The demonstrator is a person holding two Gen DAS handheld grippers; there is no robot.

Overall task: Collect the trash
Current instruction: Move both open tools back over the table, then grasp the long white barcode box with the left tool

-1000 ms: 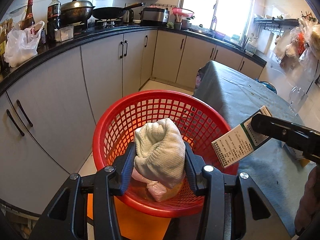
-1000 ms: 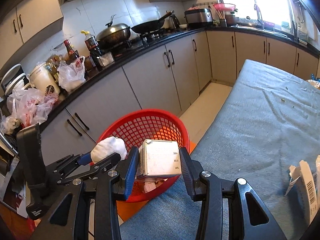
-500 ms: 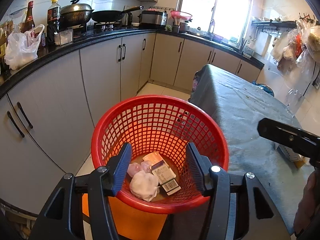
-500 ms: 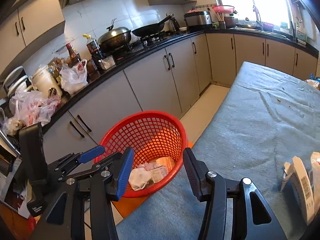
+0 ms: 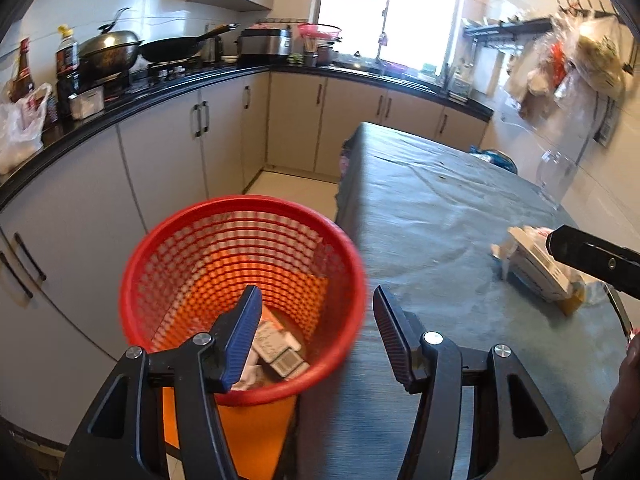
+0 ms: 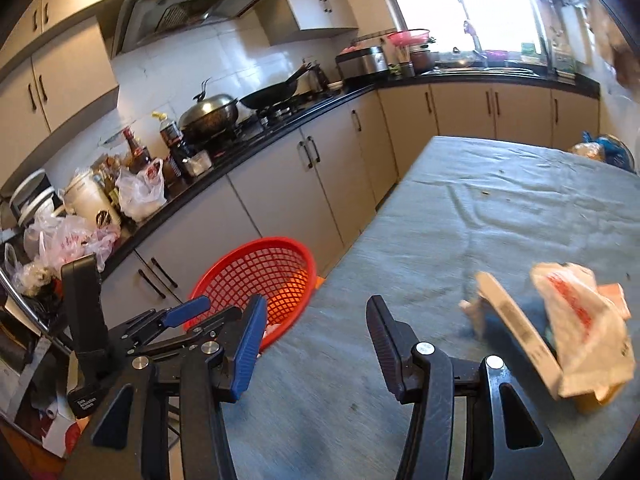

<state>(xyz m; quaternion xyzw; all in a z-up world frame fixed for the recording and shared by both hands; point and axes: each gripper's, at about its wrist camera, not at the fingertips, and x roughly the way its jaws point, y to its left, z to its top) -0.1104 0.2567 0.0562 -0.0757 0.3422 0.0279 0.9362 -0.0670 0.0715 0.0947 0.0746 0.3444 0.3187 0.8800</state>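
Observation:
A red mesh basket stands beside the table's left edge; it also shows in the right wrist view. In its bottom lie a small printed carton and crumpled white tissue. My left gripper is open and empty, above the basket's near rim. My right gripper is open and empty over the table. A pile of trash lies on the table to the right: a flat carton and a crumpled white plastic bag. The pile also shows in the left wrist view.
A grey cloth covers the long table. Grey cabinets under a black counter run along the left with pots, bottles and plastic bags. An orange mat lies under the basket. A blue bag sits at the table's far end.
Both grippers opened and dropped their loads, the tissue wad and the carton, into the basket. Both then swung right, toward the table and the trash pile.

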